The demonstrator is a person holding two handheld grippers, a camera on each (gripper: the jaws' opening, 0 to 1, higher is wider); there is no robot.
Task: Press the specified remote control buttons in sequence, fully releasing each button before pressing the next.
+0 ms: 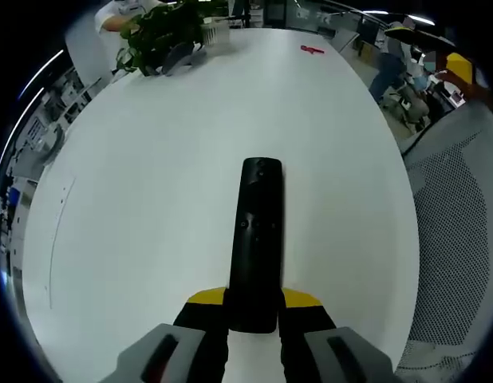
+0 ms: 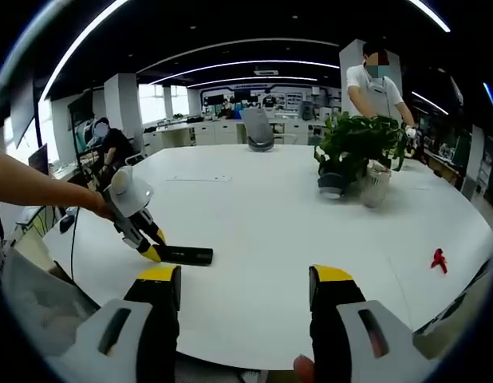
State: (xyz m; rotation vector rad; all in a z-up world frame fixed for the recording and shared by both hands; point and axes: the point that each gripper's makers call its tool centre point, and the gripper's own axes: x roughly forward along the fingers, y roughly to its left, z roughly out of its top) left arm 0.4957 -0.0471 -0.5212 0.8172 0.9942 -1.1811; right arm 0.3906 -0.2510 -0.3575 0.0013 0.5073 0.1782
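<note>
The remote (image 1: 256,243) lies flat on the white desk (image 1: 151,199), well short of the plant (image 1: 163,32) at the far side. Its near end sits between the yellow-tipped jaws of the left gripper (image 1: 254,307), which are closed against its two sides.

The main risk from here, as I judge it, is the remote shifting when a button is pressed. It is held only at its tail, so a push further up its body could pivot it on the smooth desk or lever it out of the hold. A second risk is a press landing on the wrong button: the keys are dark on a dark face and hard to tell apart in the left gripper view. A third is turning the hands so far that the remote leaves the picture, which the task forbids.

The right gripper (image 2: 245,299) hangs above the near desk edge, nearer the person than the remote (image 2: 185,255), and well apart from it. Its jaws stand wide apart, holding and touching nothing. In the right gripper view the left gripper (image 2: 143,233) meets the remote's end, a forearm (image 2: 39,187) behind it. A small red thing (image 2: 439,259) lies far to the remote's right, and a white pot (image 2: 375,185) stands beside the plant (image 2: 360,144).
</note>
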